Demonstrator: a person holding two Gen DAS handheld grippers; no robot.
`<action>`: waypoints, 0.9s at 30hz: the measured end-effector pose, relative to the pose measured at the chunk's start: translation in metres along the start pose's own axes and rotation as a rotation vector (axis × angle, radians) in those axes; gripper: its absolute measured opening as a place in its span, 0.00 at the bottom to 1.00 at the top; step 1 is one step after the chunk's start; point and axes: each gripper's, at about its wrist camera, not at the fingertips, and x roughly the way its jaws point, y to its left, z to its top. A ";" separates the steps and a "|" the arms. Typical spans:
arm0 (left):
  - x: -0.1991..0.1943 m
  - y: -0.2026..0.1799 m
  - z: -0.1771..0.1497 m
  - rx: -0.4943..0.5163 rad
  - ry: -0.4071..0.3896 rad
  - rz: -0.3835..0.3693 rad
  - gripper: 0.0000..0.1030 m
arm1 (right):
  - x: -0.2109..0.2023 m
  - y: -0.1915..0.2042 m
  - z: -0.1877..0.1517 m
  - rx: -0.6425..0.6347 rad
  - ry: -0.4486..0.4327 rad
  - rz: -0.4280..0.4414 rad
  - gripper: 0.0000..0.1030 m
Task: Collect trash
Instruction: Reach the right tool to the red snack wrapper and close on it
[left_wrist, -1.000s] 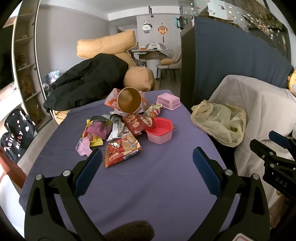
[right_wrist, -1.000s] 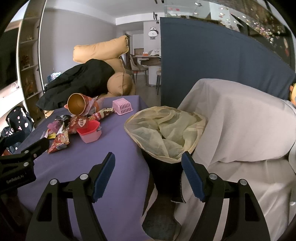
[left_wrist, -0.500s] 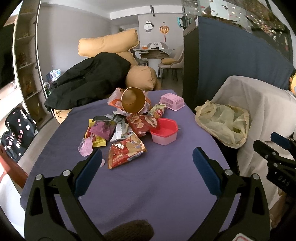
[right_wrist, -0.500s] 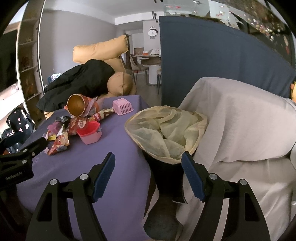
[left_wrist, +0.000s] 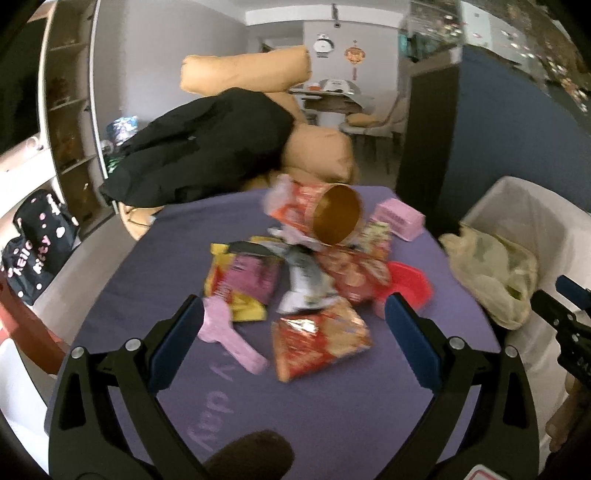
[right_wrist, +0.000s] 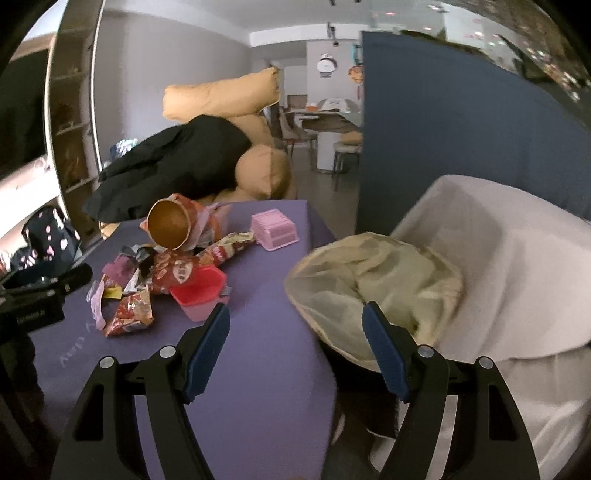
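Observation:
A heap of trash lies on the purple table (left_wrist: 314, 406): a red snack bag (left_wrist: 317, 341), a pink and yellow wrapper (left_wrist: 242, 284), a silver wrapper (left_wrist: 306, 284), a pink scrap (left_wrist: 229, 338) and a tipped gold-lined cup (left_wrist: 336, 218). My left gripper (left_wrist: 293, 332) is open, just short of the red snack bag. A bin with a yellowish bag (right_wrist: 376, 284) stands at the table's right edge. My right gripper (right_wrist: 295, 343) is open and empty, over the table edge beside the bin. The heap also shows in the right wrist view (right_wrist: 162, 273).
A red-rimmed pink tub (left_wrist: 408, 286) and a small pink basket (left_wrist: 399, 219) sit beside the heap. A white-draped seat (right_wrist: 517, 258) is right of the bin. A blue partition (right_wrist: 443, 140) stands behind. Cushions and a black coat (left_wrist: 207, 147) lie beyond the table.
My left gripper has moved forward towards the heap, which now looms larger between its fingers. My right gripper has swung left towards the table. Both stay open.

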 end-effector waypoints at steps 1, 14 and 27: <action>0.005 0.009 0.001 -0.016 -0.014 0.005 0.91 | 0.005 0.004 0.002 -0.007 0.005 0.003 0.68; 0.057 0.068 0.012 -0.028 0.058 -0.082 0.91 | 0.066 0.057 0.003 -0.081 0.126 0.023 0.68; 0.075 0.098 0.019 -0.068 0.060 -0.222 0.91 | 0.080 0.086 0.002 -0.136 0.191 0.027 0.68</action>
